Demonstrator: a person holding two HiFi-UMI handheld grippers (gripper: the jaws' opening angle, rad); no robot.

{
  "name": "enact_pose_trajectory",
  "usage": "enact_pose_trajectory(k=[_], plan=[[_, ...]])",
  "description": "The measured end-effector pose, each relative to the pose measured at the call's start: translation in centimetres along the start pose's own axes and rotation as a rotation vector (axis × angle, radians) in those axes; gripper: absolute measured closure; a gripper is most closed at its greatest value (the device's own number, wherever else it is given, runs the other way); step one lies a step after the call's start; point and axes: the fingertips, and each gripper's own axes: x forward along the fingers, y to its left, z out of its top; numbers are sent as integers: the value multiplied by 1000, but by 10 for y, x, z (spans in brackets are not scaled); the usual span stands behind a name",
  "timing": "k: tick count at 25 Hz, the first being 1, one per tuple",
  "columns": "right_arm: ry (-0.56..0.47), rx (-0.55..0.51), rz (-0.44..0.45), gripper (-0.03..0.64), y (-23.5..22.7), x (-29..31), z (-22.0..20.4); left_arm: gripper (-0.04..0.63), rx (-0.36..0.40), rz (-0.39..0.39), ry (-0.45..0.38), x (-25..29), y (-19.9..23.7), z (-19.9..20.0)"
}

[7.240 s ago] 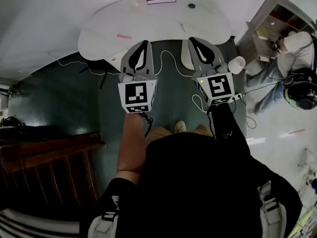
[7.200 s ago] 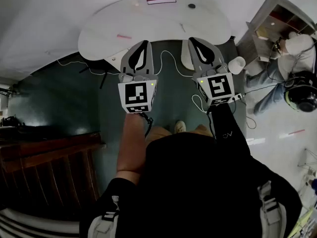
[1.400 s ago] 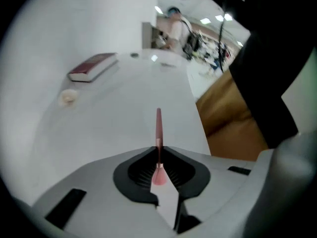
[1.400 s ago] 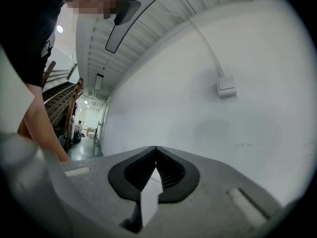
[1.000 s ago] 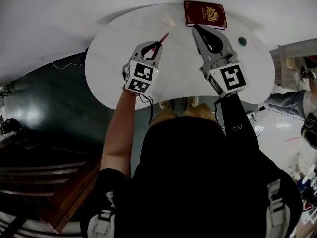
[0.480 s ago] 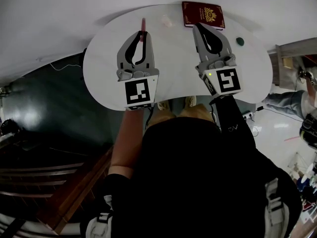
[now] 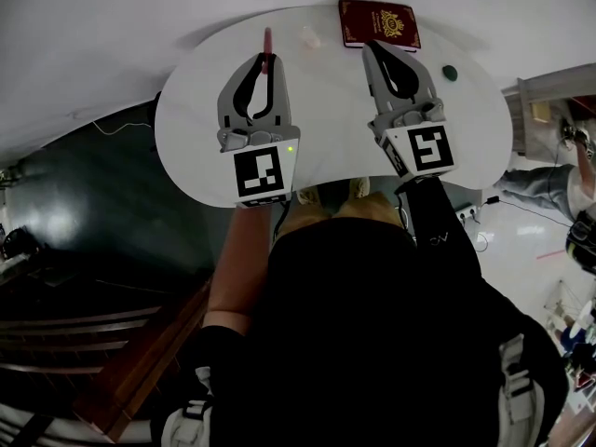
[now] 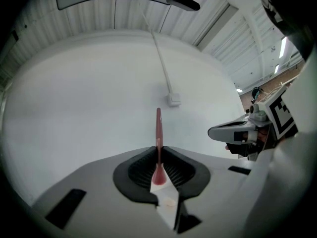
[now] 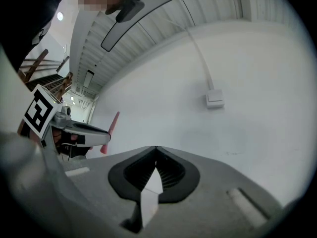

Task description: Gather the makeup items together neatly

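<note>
Over the table's far edge: transport step, pink makeup stick held aloft.
Left gripper clamps it near its flared end; right gripper closed, empty. Next, probably: lower it beside the small pale item.

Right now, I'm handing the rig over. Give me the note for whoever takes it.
Left hand-held gripper: shut on the slim pink stick, held level, stick pointing forward past the tips.
Right hand-held gripper: shut, with nothing between the jaws.
On the white table: small pale item beside the red booklet at the far edge; small dark round item apart at the right.
Done: stick picked up.
Left: nothing is grouped yet. Probably set the stick by the pale item, then fetch the dark one.
</note>
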Motion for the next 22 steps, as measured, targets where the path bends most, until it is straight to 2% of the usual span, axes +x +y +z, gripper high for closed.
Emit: enact_pose_trajectory(k=[6,14,22], plan=[[7,7,-8,612,-5,-2,-5,549,-6,-5,59,3,-3,-12],[35,36,-15,612,-14,-2,-16,550,-2,-21,52,11,-12,-11],[47,36,0,612,-17,2,-19,551,-24,-28,114,19,-14,-26]])
